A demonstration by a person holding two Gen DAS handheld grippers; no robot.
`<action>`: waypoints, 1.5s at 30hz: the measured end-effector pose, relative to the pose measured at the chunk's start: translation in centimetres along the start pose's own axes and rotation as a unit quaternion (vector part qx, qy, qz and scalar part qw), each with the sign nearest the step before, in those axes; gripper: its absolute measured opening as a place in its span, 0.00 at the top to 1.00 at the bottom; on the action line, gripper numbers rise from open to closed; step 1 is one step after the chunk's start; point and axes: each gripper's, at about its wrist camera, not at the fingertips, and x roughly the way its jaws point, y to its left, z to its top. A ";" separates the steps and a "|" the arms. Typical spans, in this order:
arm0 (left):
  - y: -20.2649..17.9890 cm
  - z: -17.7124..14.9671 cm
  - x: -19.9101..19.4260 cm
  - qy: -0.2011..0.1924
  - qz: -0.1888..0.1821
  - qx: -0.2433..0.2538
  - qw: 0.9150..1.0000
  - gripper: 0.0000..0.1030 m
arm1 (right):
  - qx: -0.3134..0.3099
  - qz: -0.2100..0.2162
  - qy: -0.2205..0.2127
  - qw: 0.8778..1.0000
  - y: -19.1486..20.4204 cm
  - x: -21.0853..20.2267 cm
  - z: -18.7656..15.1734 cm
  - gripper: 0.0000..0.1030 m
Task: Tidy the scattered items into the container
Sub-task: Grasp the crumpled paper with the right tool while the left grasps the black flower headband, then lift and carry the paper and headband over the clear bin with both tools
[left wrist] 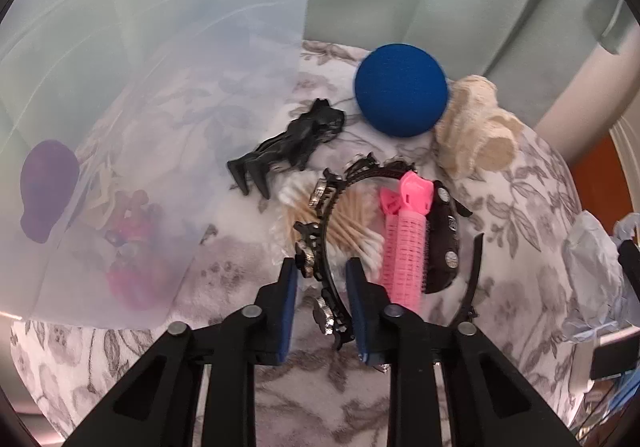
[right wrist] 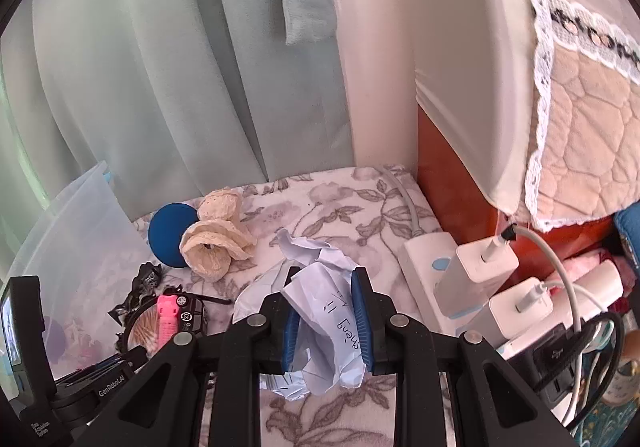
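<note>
The left gripper (left wrist: pixel 322 273) straddled the black headband (left wrist: pixel 320 247), its fingers (left wrist: pixel 290 287) narrowly apart and not visibly pressing it. The headband lay on the floral cloth (left wrist: pixel 320 387) over cotton swabs (left wrist: pixel 352 223), beside a pink roller (left wrist: pixel 404 255), with the translucent container (left wrist: pixel 120 127) to the left. The right gripper (right wrist: pixel 324 279) was clamped on crumpled paper (right wrist: pixel 324 311).

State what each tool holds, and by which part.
The right tool clamps the crumpled paper across its middle. The left tool straddles the black headband near one end; pad contact is unclear.
</note>
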 end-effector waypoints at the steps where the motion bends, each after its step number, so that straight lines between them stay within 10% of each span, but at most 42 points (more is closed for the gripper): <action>1: -0.1 -0.1 -0.2 -0.002 -0.002 0.004 1.000 0.80 | 0.002 0.002 0.001 1.000 0.0 -0.1 0.0 0.74; 45: -1.1 0.3 -13.7 -0.122 -0.083 0.077 0.986 0.85 | 0.042 0.019 -0.037 0.998 1.1 -10.8 0.3 0.74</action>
